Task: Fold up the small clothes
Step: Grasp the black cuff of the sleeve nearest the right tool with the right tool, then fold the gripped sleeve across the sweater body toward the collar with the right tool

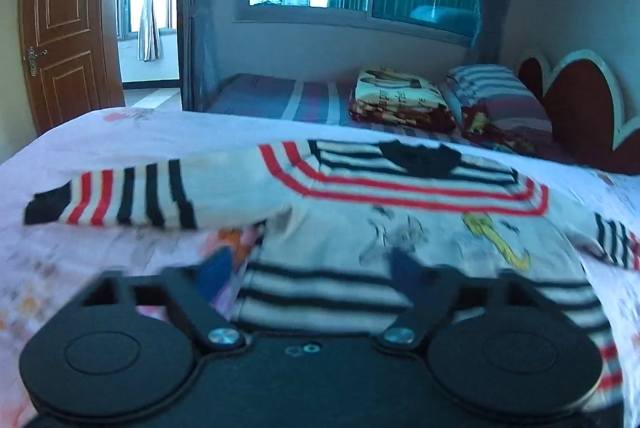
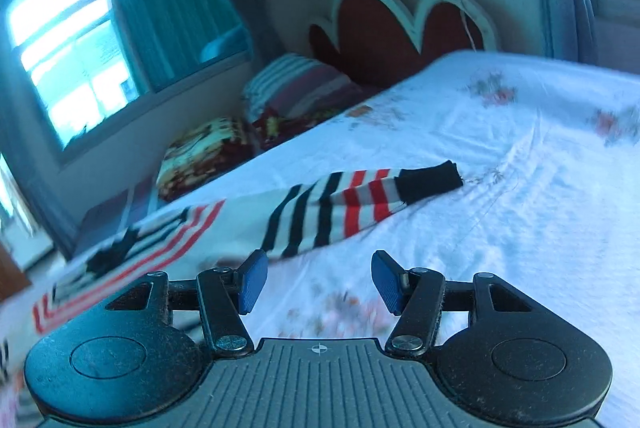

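Observation:
A small white sweater [image 1: 400, 228] with black and red stripes and a cartoon print lies flat on the floral bedsheet [image 1: 100, 260], sleeves spread out. Its left sleeve [image 1: 120, 198] reaches left, ending in a black cuff. My left gripper [image 1: 312, 272] is open, blue pads [image 1: 218, 268] blurred, hovering over the sweater's striped hem. In the right wrist view the right sleeve [image 2: 352, 204] with its black cuff [image 2: 430, 180] lies just ahead. My right gripper [image 2: 319, 282] is open and empty, just short of that sleeve above the sheet [image 2: 500, 228].
A second bed [image 1: 280, 96] with a folded patterned blanket [image 1: 400, 100] and a striped pillow [image 1: 496, 88] stands behind, under the window. A red heart-shaped headboard [image 1: 580, 108] is at right. A wooden door [image 1: 64, 20] stands open at far left.

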`<state>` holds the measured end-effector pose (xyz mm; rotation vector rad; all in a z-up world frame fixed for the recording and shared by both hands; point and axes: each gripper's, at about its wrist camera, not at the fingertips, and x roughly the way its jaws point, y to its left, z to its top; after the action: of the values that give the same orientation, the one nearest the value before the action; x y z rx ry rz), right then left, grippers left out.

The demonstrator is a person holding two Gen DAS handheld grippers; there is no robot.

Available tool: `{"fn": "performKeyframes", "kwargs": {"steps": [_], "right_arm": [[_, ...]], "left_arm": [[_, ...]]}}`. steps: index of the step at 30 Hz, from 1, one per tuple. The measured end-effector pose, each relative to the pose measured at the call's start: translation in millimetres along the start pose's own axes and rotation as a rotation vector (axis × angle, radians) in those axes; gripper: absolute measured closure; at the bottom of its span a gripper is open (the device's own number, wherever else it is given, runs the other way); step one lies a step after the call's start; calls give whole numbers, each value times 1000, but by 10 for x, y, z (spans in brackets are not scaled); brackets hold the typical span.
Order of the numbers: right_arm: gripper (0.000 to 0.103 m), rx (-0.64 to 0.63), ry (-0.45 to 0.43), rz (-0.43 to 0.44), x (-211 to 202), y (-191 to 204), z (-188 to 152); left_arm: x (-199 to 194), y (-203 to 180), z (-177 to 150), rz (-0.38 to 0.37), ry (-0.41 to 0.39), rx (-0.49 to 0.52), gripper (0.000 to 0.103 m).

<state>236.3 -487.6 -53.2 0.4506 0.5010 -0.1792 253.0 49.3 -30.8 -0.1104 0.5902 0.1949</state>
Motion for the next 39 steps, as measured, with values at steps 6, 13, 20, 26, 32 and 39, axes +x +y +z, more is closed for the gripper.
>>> {"fn": "performKeyframes", "kwargs": {"steps": [6,13,20,26,32,39], "right_arm": [[30,266,40,-18,885,-632,279],[49,411,89,-27,1481,-1019,255],[77,441,91,-31,1597,-1040,202],[97,331,77,-66,1553,-917,318],[97,15,1,25,1401,-32,497],[97,-364,98,319,1419,1553,-137]], "left_arm": [[469,-99,94,-6,24,38,1],[833,-191,80,-7,65,54,1],[1057,-173,158,-10,73,34,1],[1139,-100,244,-41,130,47,1],[1101,87,302,-55,149,37,1],[973,342,297,-56,144,-3,1]]}}
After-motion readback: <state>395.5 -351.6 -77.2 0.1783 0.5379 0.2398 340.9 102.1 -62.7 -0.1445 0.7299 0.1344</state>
